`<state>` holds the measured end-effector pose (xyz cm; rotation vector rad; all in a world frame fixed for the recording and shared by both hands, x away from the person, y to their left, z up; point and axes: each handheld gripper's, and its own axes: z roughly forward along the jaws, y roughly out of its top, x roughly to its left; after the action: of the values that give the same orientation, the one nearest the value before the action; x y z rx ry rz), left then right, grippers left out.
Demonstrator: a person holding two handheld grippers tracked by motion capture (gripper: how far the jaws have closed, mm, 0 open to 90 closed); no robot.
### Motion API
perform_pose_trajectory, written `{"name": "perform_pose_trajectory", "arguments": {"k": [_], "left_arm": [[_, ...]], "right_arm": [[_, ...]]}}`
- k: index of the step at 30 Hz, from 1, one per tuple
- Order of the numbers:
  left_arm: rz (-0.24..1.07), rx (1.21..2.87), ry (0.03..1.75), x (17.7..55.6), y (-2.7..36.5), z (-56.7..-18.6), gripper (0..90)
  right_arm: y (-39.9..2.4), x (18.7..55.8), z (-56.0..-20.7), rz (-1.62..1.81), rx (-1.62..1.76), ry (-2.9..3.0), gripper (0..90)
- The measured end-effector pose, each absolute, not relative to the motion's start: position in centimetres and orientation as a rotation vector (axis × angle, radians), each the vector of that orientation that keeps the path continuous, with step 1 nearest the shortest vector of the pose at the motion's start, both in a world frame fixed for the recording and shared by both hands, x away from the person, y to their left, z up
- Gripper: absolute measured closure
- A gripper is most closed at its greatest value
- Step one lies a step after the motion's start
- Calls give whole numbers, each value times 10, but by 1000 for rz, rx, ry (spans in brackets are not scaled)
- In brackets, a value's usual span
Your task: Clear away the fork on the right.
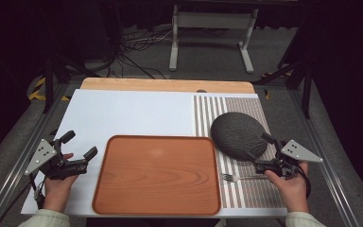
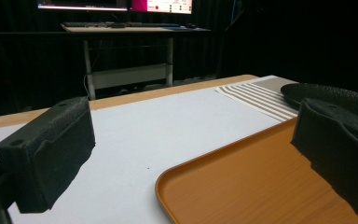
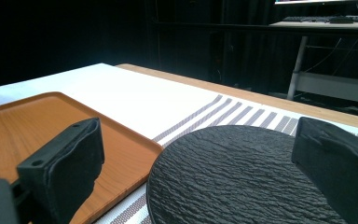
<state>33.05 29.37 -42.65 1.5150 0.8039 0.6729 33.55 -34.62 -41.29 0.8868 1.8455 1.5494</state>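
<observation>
An orange wooden tray [image 1: 157, 175] lies at the table's near middle, with nothing on it. To its right a round dark slate plate [image 1: 238, 134] rests on a striped placemat [image 1: 250, 194]. A metal fork [image 1: 238, 178] lies on the mat below the plate, its handle pointing at the person's right hand. My left gripper [image 1: 79, 144] sits open on the white cover, left of the tray [image 2: 261, 186]. My right gripper [image 1: 263, 151] is open at the plate's near right edge. Its view looks across the plate [image 3: 233, 177] between wide-apart jaws with nothing held.
A white cover [image 1: 137, 113] spans the table's left and middle, with a bare wooden strip [image 1: 165, 85] along the far edge. Metal rails run down both sides of the table. Beyond it are floor cables and a white desk frame [image 1: 212, 33].
</observation>
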Motion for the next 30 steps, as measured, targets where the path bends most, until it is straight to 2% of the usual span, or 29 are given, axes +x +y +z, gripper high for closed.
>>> {"name": "perform_pose_trajectory", "arguments": {"k": [16,30], "left_arm": [[665,1517,802,330,293,-425,1],[668,1522,799,331,294,-425,1]], "right_arm": [[-346,338,-401,1512,864,1914,33],[-332,349,-372,1333,756,2183,58]]}}
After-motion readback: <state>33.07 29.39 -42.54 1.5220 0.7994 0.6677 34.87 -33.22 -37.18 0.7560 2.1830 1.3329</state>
